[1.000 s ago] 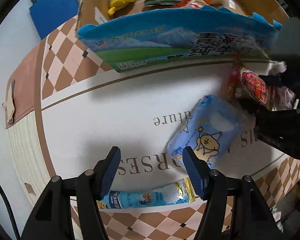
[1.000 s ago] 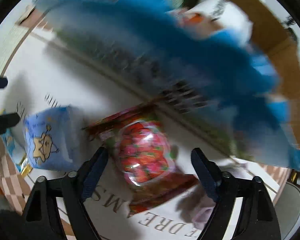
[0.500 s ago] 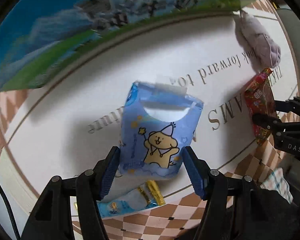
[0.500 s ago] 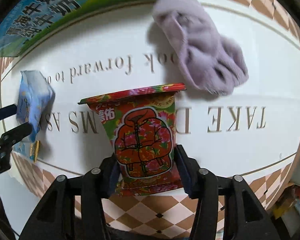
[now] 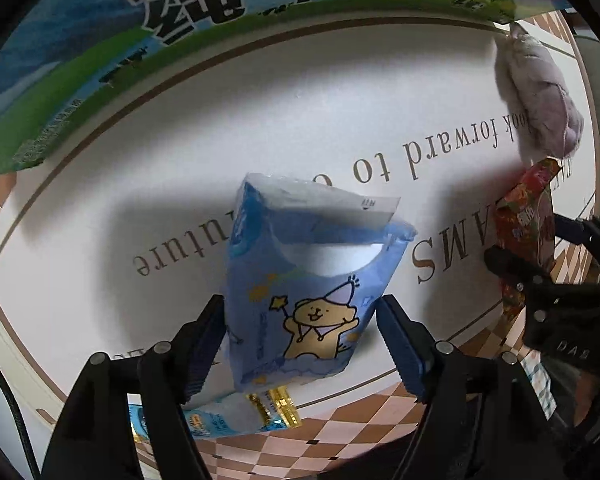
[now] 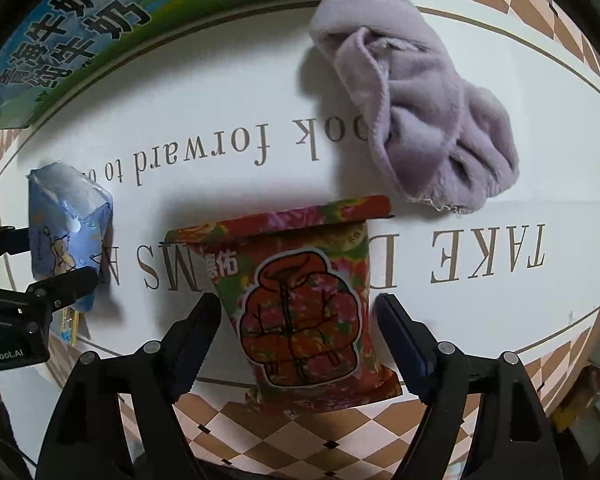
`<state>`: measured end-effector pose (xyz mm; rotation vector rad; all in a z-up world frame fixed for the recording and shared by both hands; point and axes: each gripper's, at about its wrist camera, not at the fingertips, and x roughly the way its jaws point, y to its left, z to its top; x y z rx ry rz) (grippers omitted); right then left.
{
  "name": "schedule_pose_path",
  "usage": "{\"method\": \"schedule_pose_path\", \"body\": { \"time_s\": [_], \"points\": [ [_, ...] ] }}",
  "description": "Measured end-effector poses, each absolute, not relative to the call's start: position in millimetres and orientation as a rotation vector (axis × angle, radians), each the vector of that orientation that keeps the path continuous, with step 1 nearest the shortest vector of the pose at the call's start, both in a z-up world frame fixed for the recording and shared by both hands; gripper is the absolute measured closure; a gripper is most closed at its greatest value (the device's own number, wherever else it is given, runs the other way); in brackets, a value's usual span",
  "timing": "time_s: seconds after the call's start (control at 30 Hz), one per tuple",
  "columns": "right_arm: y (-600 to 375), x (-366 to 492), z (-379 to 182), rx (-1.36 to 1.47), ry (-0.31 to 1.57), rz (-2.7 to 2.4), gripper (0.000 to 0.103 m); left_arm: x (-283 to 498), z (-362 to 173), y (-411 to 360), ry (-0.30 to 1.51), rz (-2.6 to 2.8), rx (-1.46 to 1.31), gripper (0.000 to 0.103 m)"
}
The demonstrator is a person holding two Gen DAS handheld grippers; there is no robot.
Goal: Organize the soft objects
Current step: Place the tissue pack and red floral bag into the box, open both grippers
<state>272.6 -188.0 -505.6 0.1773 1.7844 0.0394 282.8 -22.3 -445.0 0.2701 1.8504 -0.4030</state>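
Note:
My left gripper (image 5: 300, 340) is shut on a blue tissue pack (image 5: 304, 292) with a cartoon dog, held above the white mat; it also shows in the right wrist view (image 6: 66, 236). My right gripper (image 6: 298, 328) is shut on a red flowered snack bag (image 6: 300, 300), held above the mat; it also shows at the right edge of the left wrist view (image 5: 528, 236). A crumpled lilac cloth (image 6: 416, 96) lies on the mat beyond the snack bag.
A blue-and-green milk carton box (image 5: 100, 40) stands at the far side of the white lettered mat (image 5: 180, 160). A light blue sachet (image 5: 228, 416) lies under the tissue pack at the mat's near edge. Checkered floor (image 6: 300, 440) surrounds the mat.
Both grippers moved down from the box to the mat. The left closed around the tissue pack and the right around the snack bag, and both packs have risen off the mat.

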Motion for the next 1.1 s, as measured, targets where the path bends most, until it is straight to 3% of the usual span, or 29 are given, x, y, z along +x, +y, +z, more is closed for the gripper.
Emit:
{"method": "schedule_pose_path", "body": {
  "time_s": [0.17,0.27,0.3,0.33,0.43,0.67,0.93,1.1],
  "points": [
    [-156.6,274.0,-515.4,0.115,1.775,0.008,0.021,271.0,-445.4,-31.4,1.795,-0.363,0.322,0.031],
    [-142.9,269.4,-513.9,0.063,1.747,-0.016,0.036,263.4,-443.0,-31.6,1.748,-0.329,0.323,0.048],
    [-136.0,265.4,-512.0,0.055,1.742,-0.018,0.049,260.4,-441.0,-33.0,1.733,-0.322,0.315,0.054],
    [-131.6,262.0,-508.2,0.058,1.742,-0.012,0.052,257.5,-439.1,-33.6,1.725,-0.315,0.303,0.055],
    [-127.0,260.0,-504.5,0.056,1.742,-0.005,0.054,247.6,-432.9,-31.0,1.711,-0.287,0.242,0.062],
    [-117.3,255.6,-474.9,0.148,1.730,0.071,0.055,219.5,-405.8,-11.2,1.668,-0.250,0.090,0.064],
    [-109.0,259.7,-376.0,0.234,1.577,0.214,0.055,227.3,-297.4,18.1,1.488,-0.257,-0.136,0.064],
    [-119.7,296.5,-308.3,0.289,1.447,0.271,0.056,282.4,-255.5,19.7,1.447,-0.247,-0.200,0.064]
  ]
}}
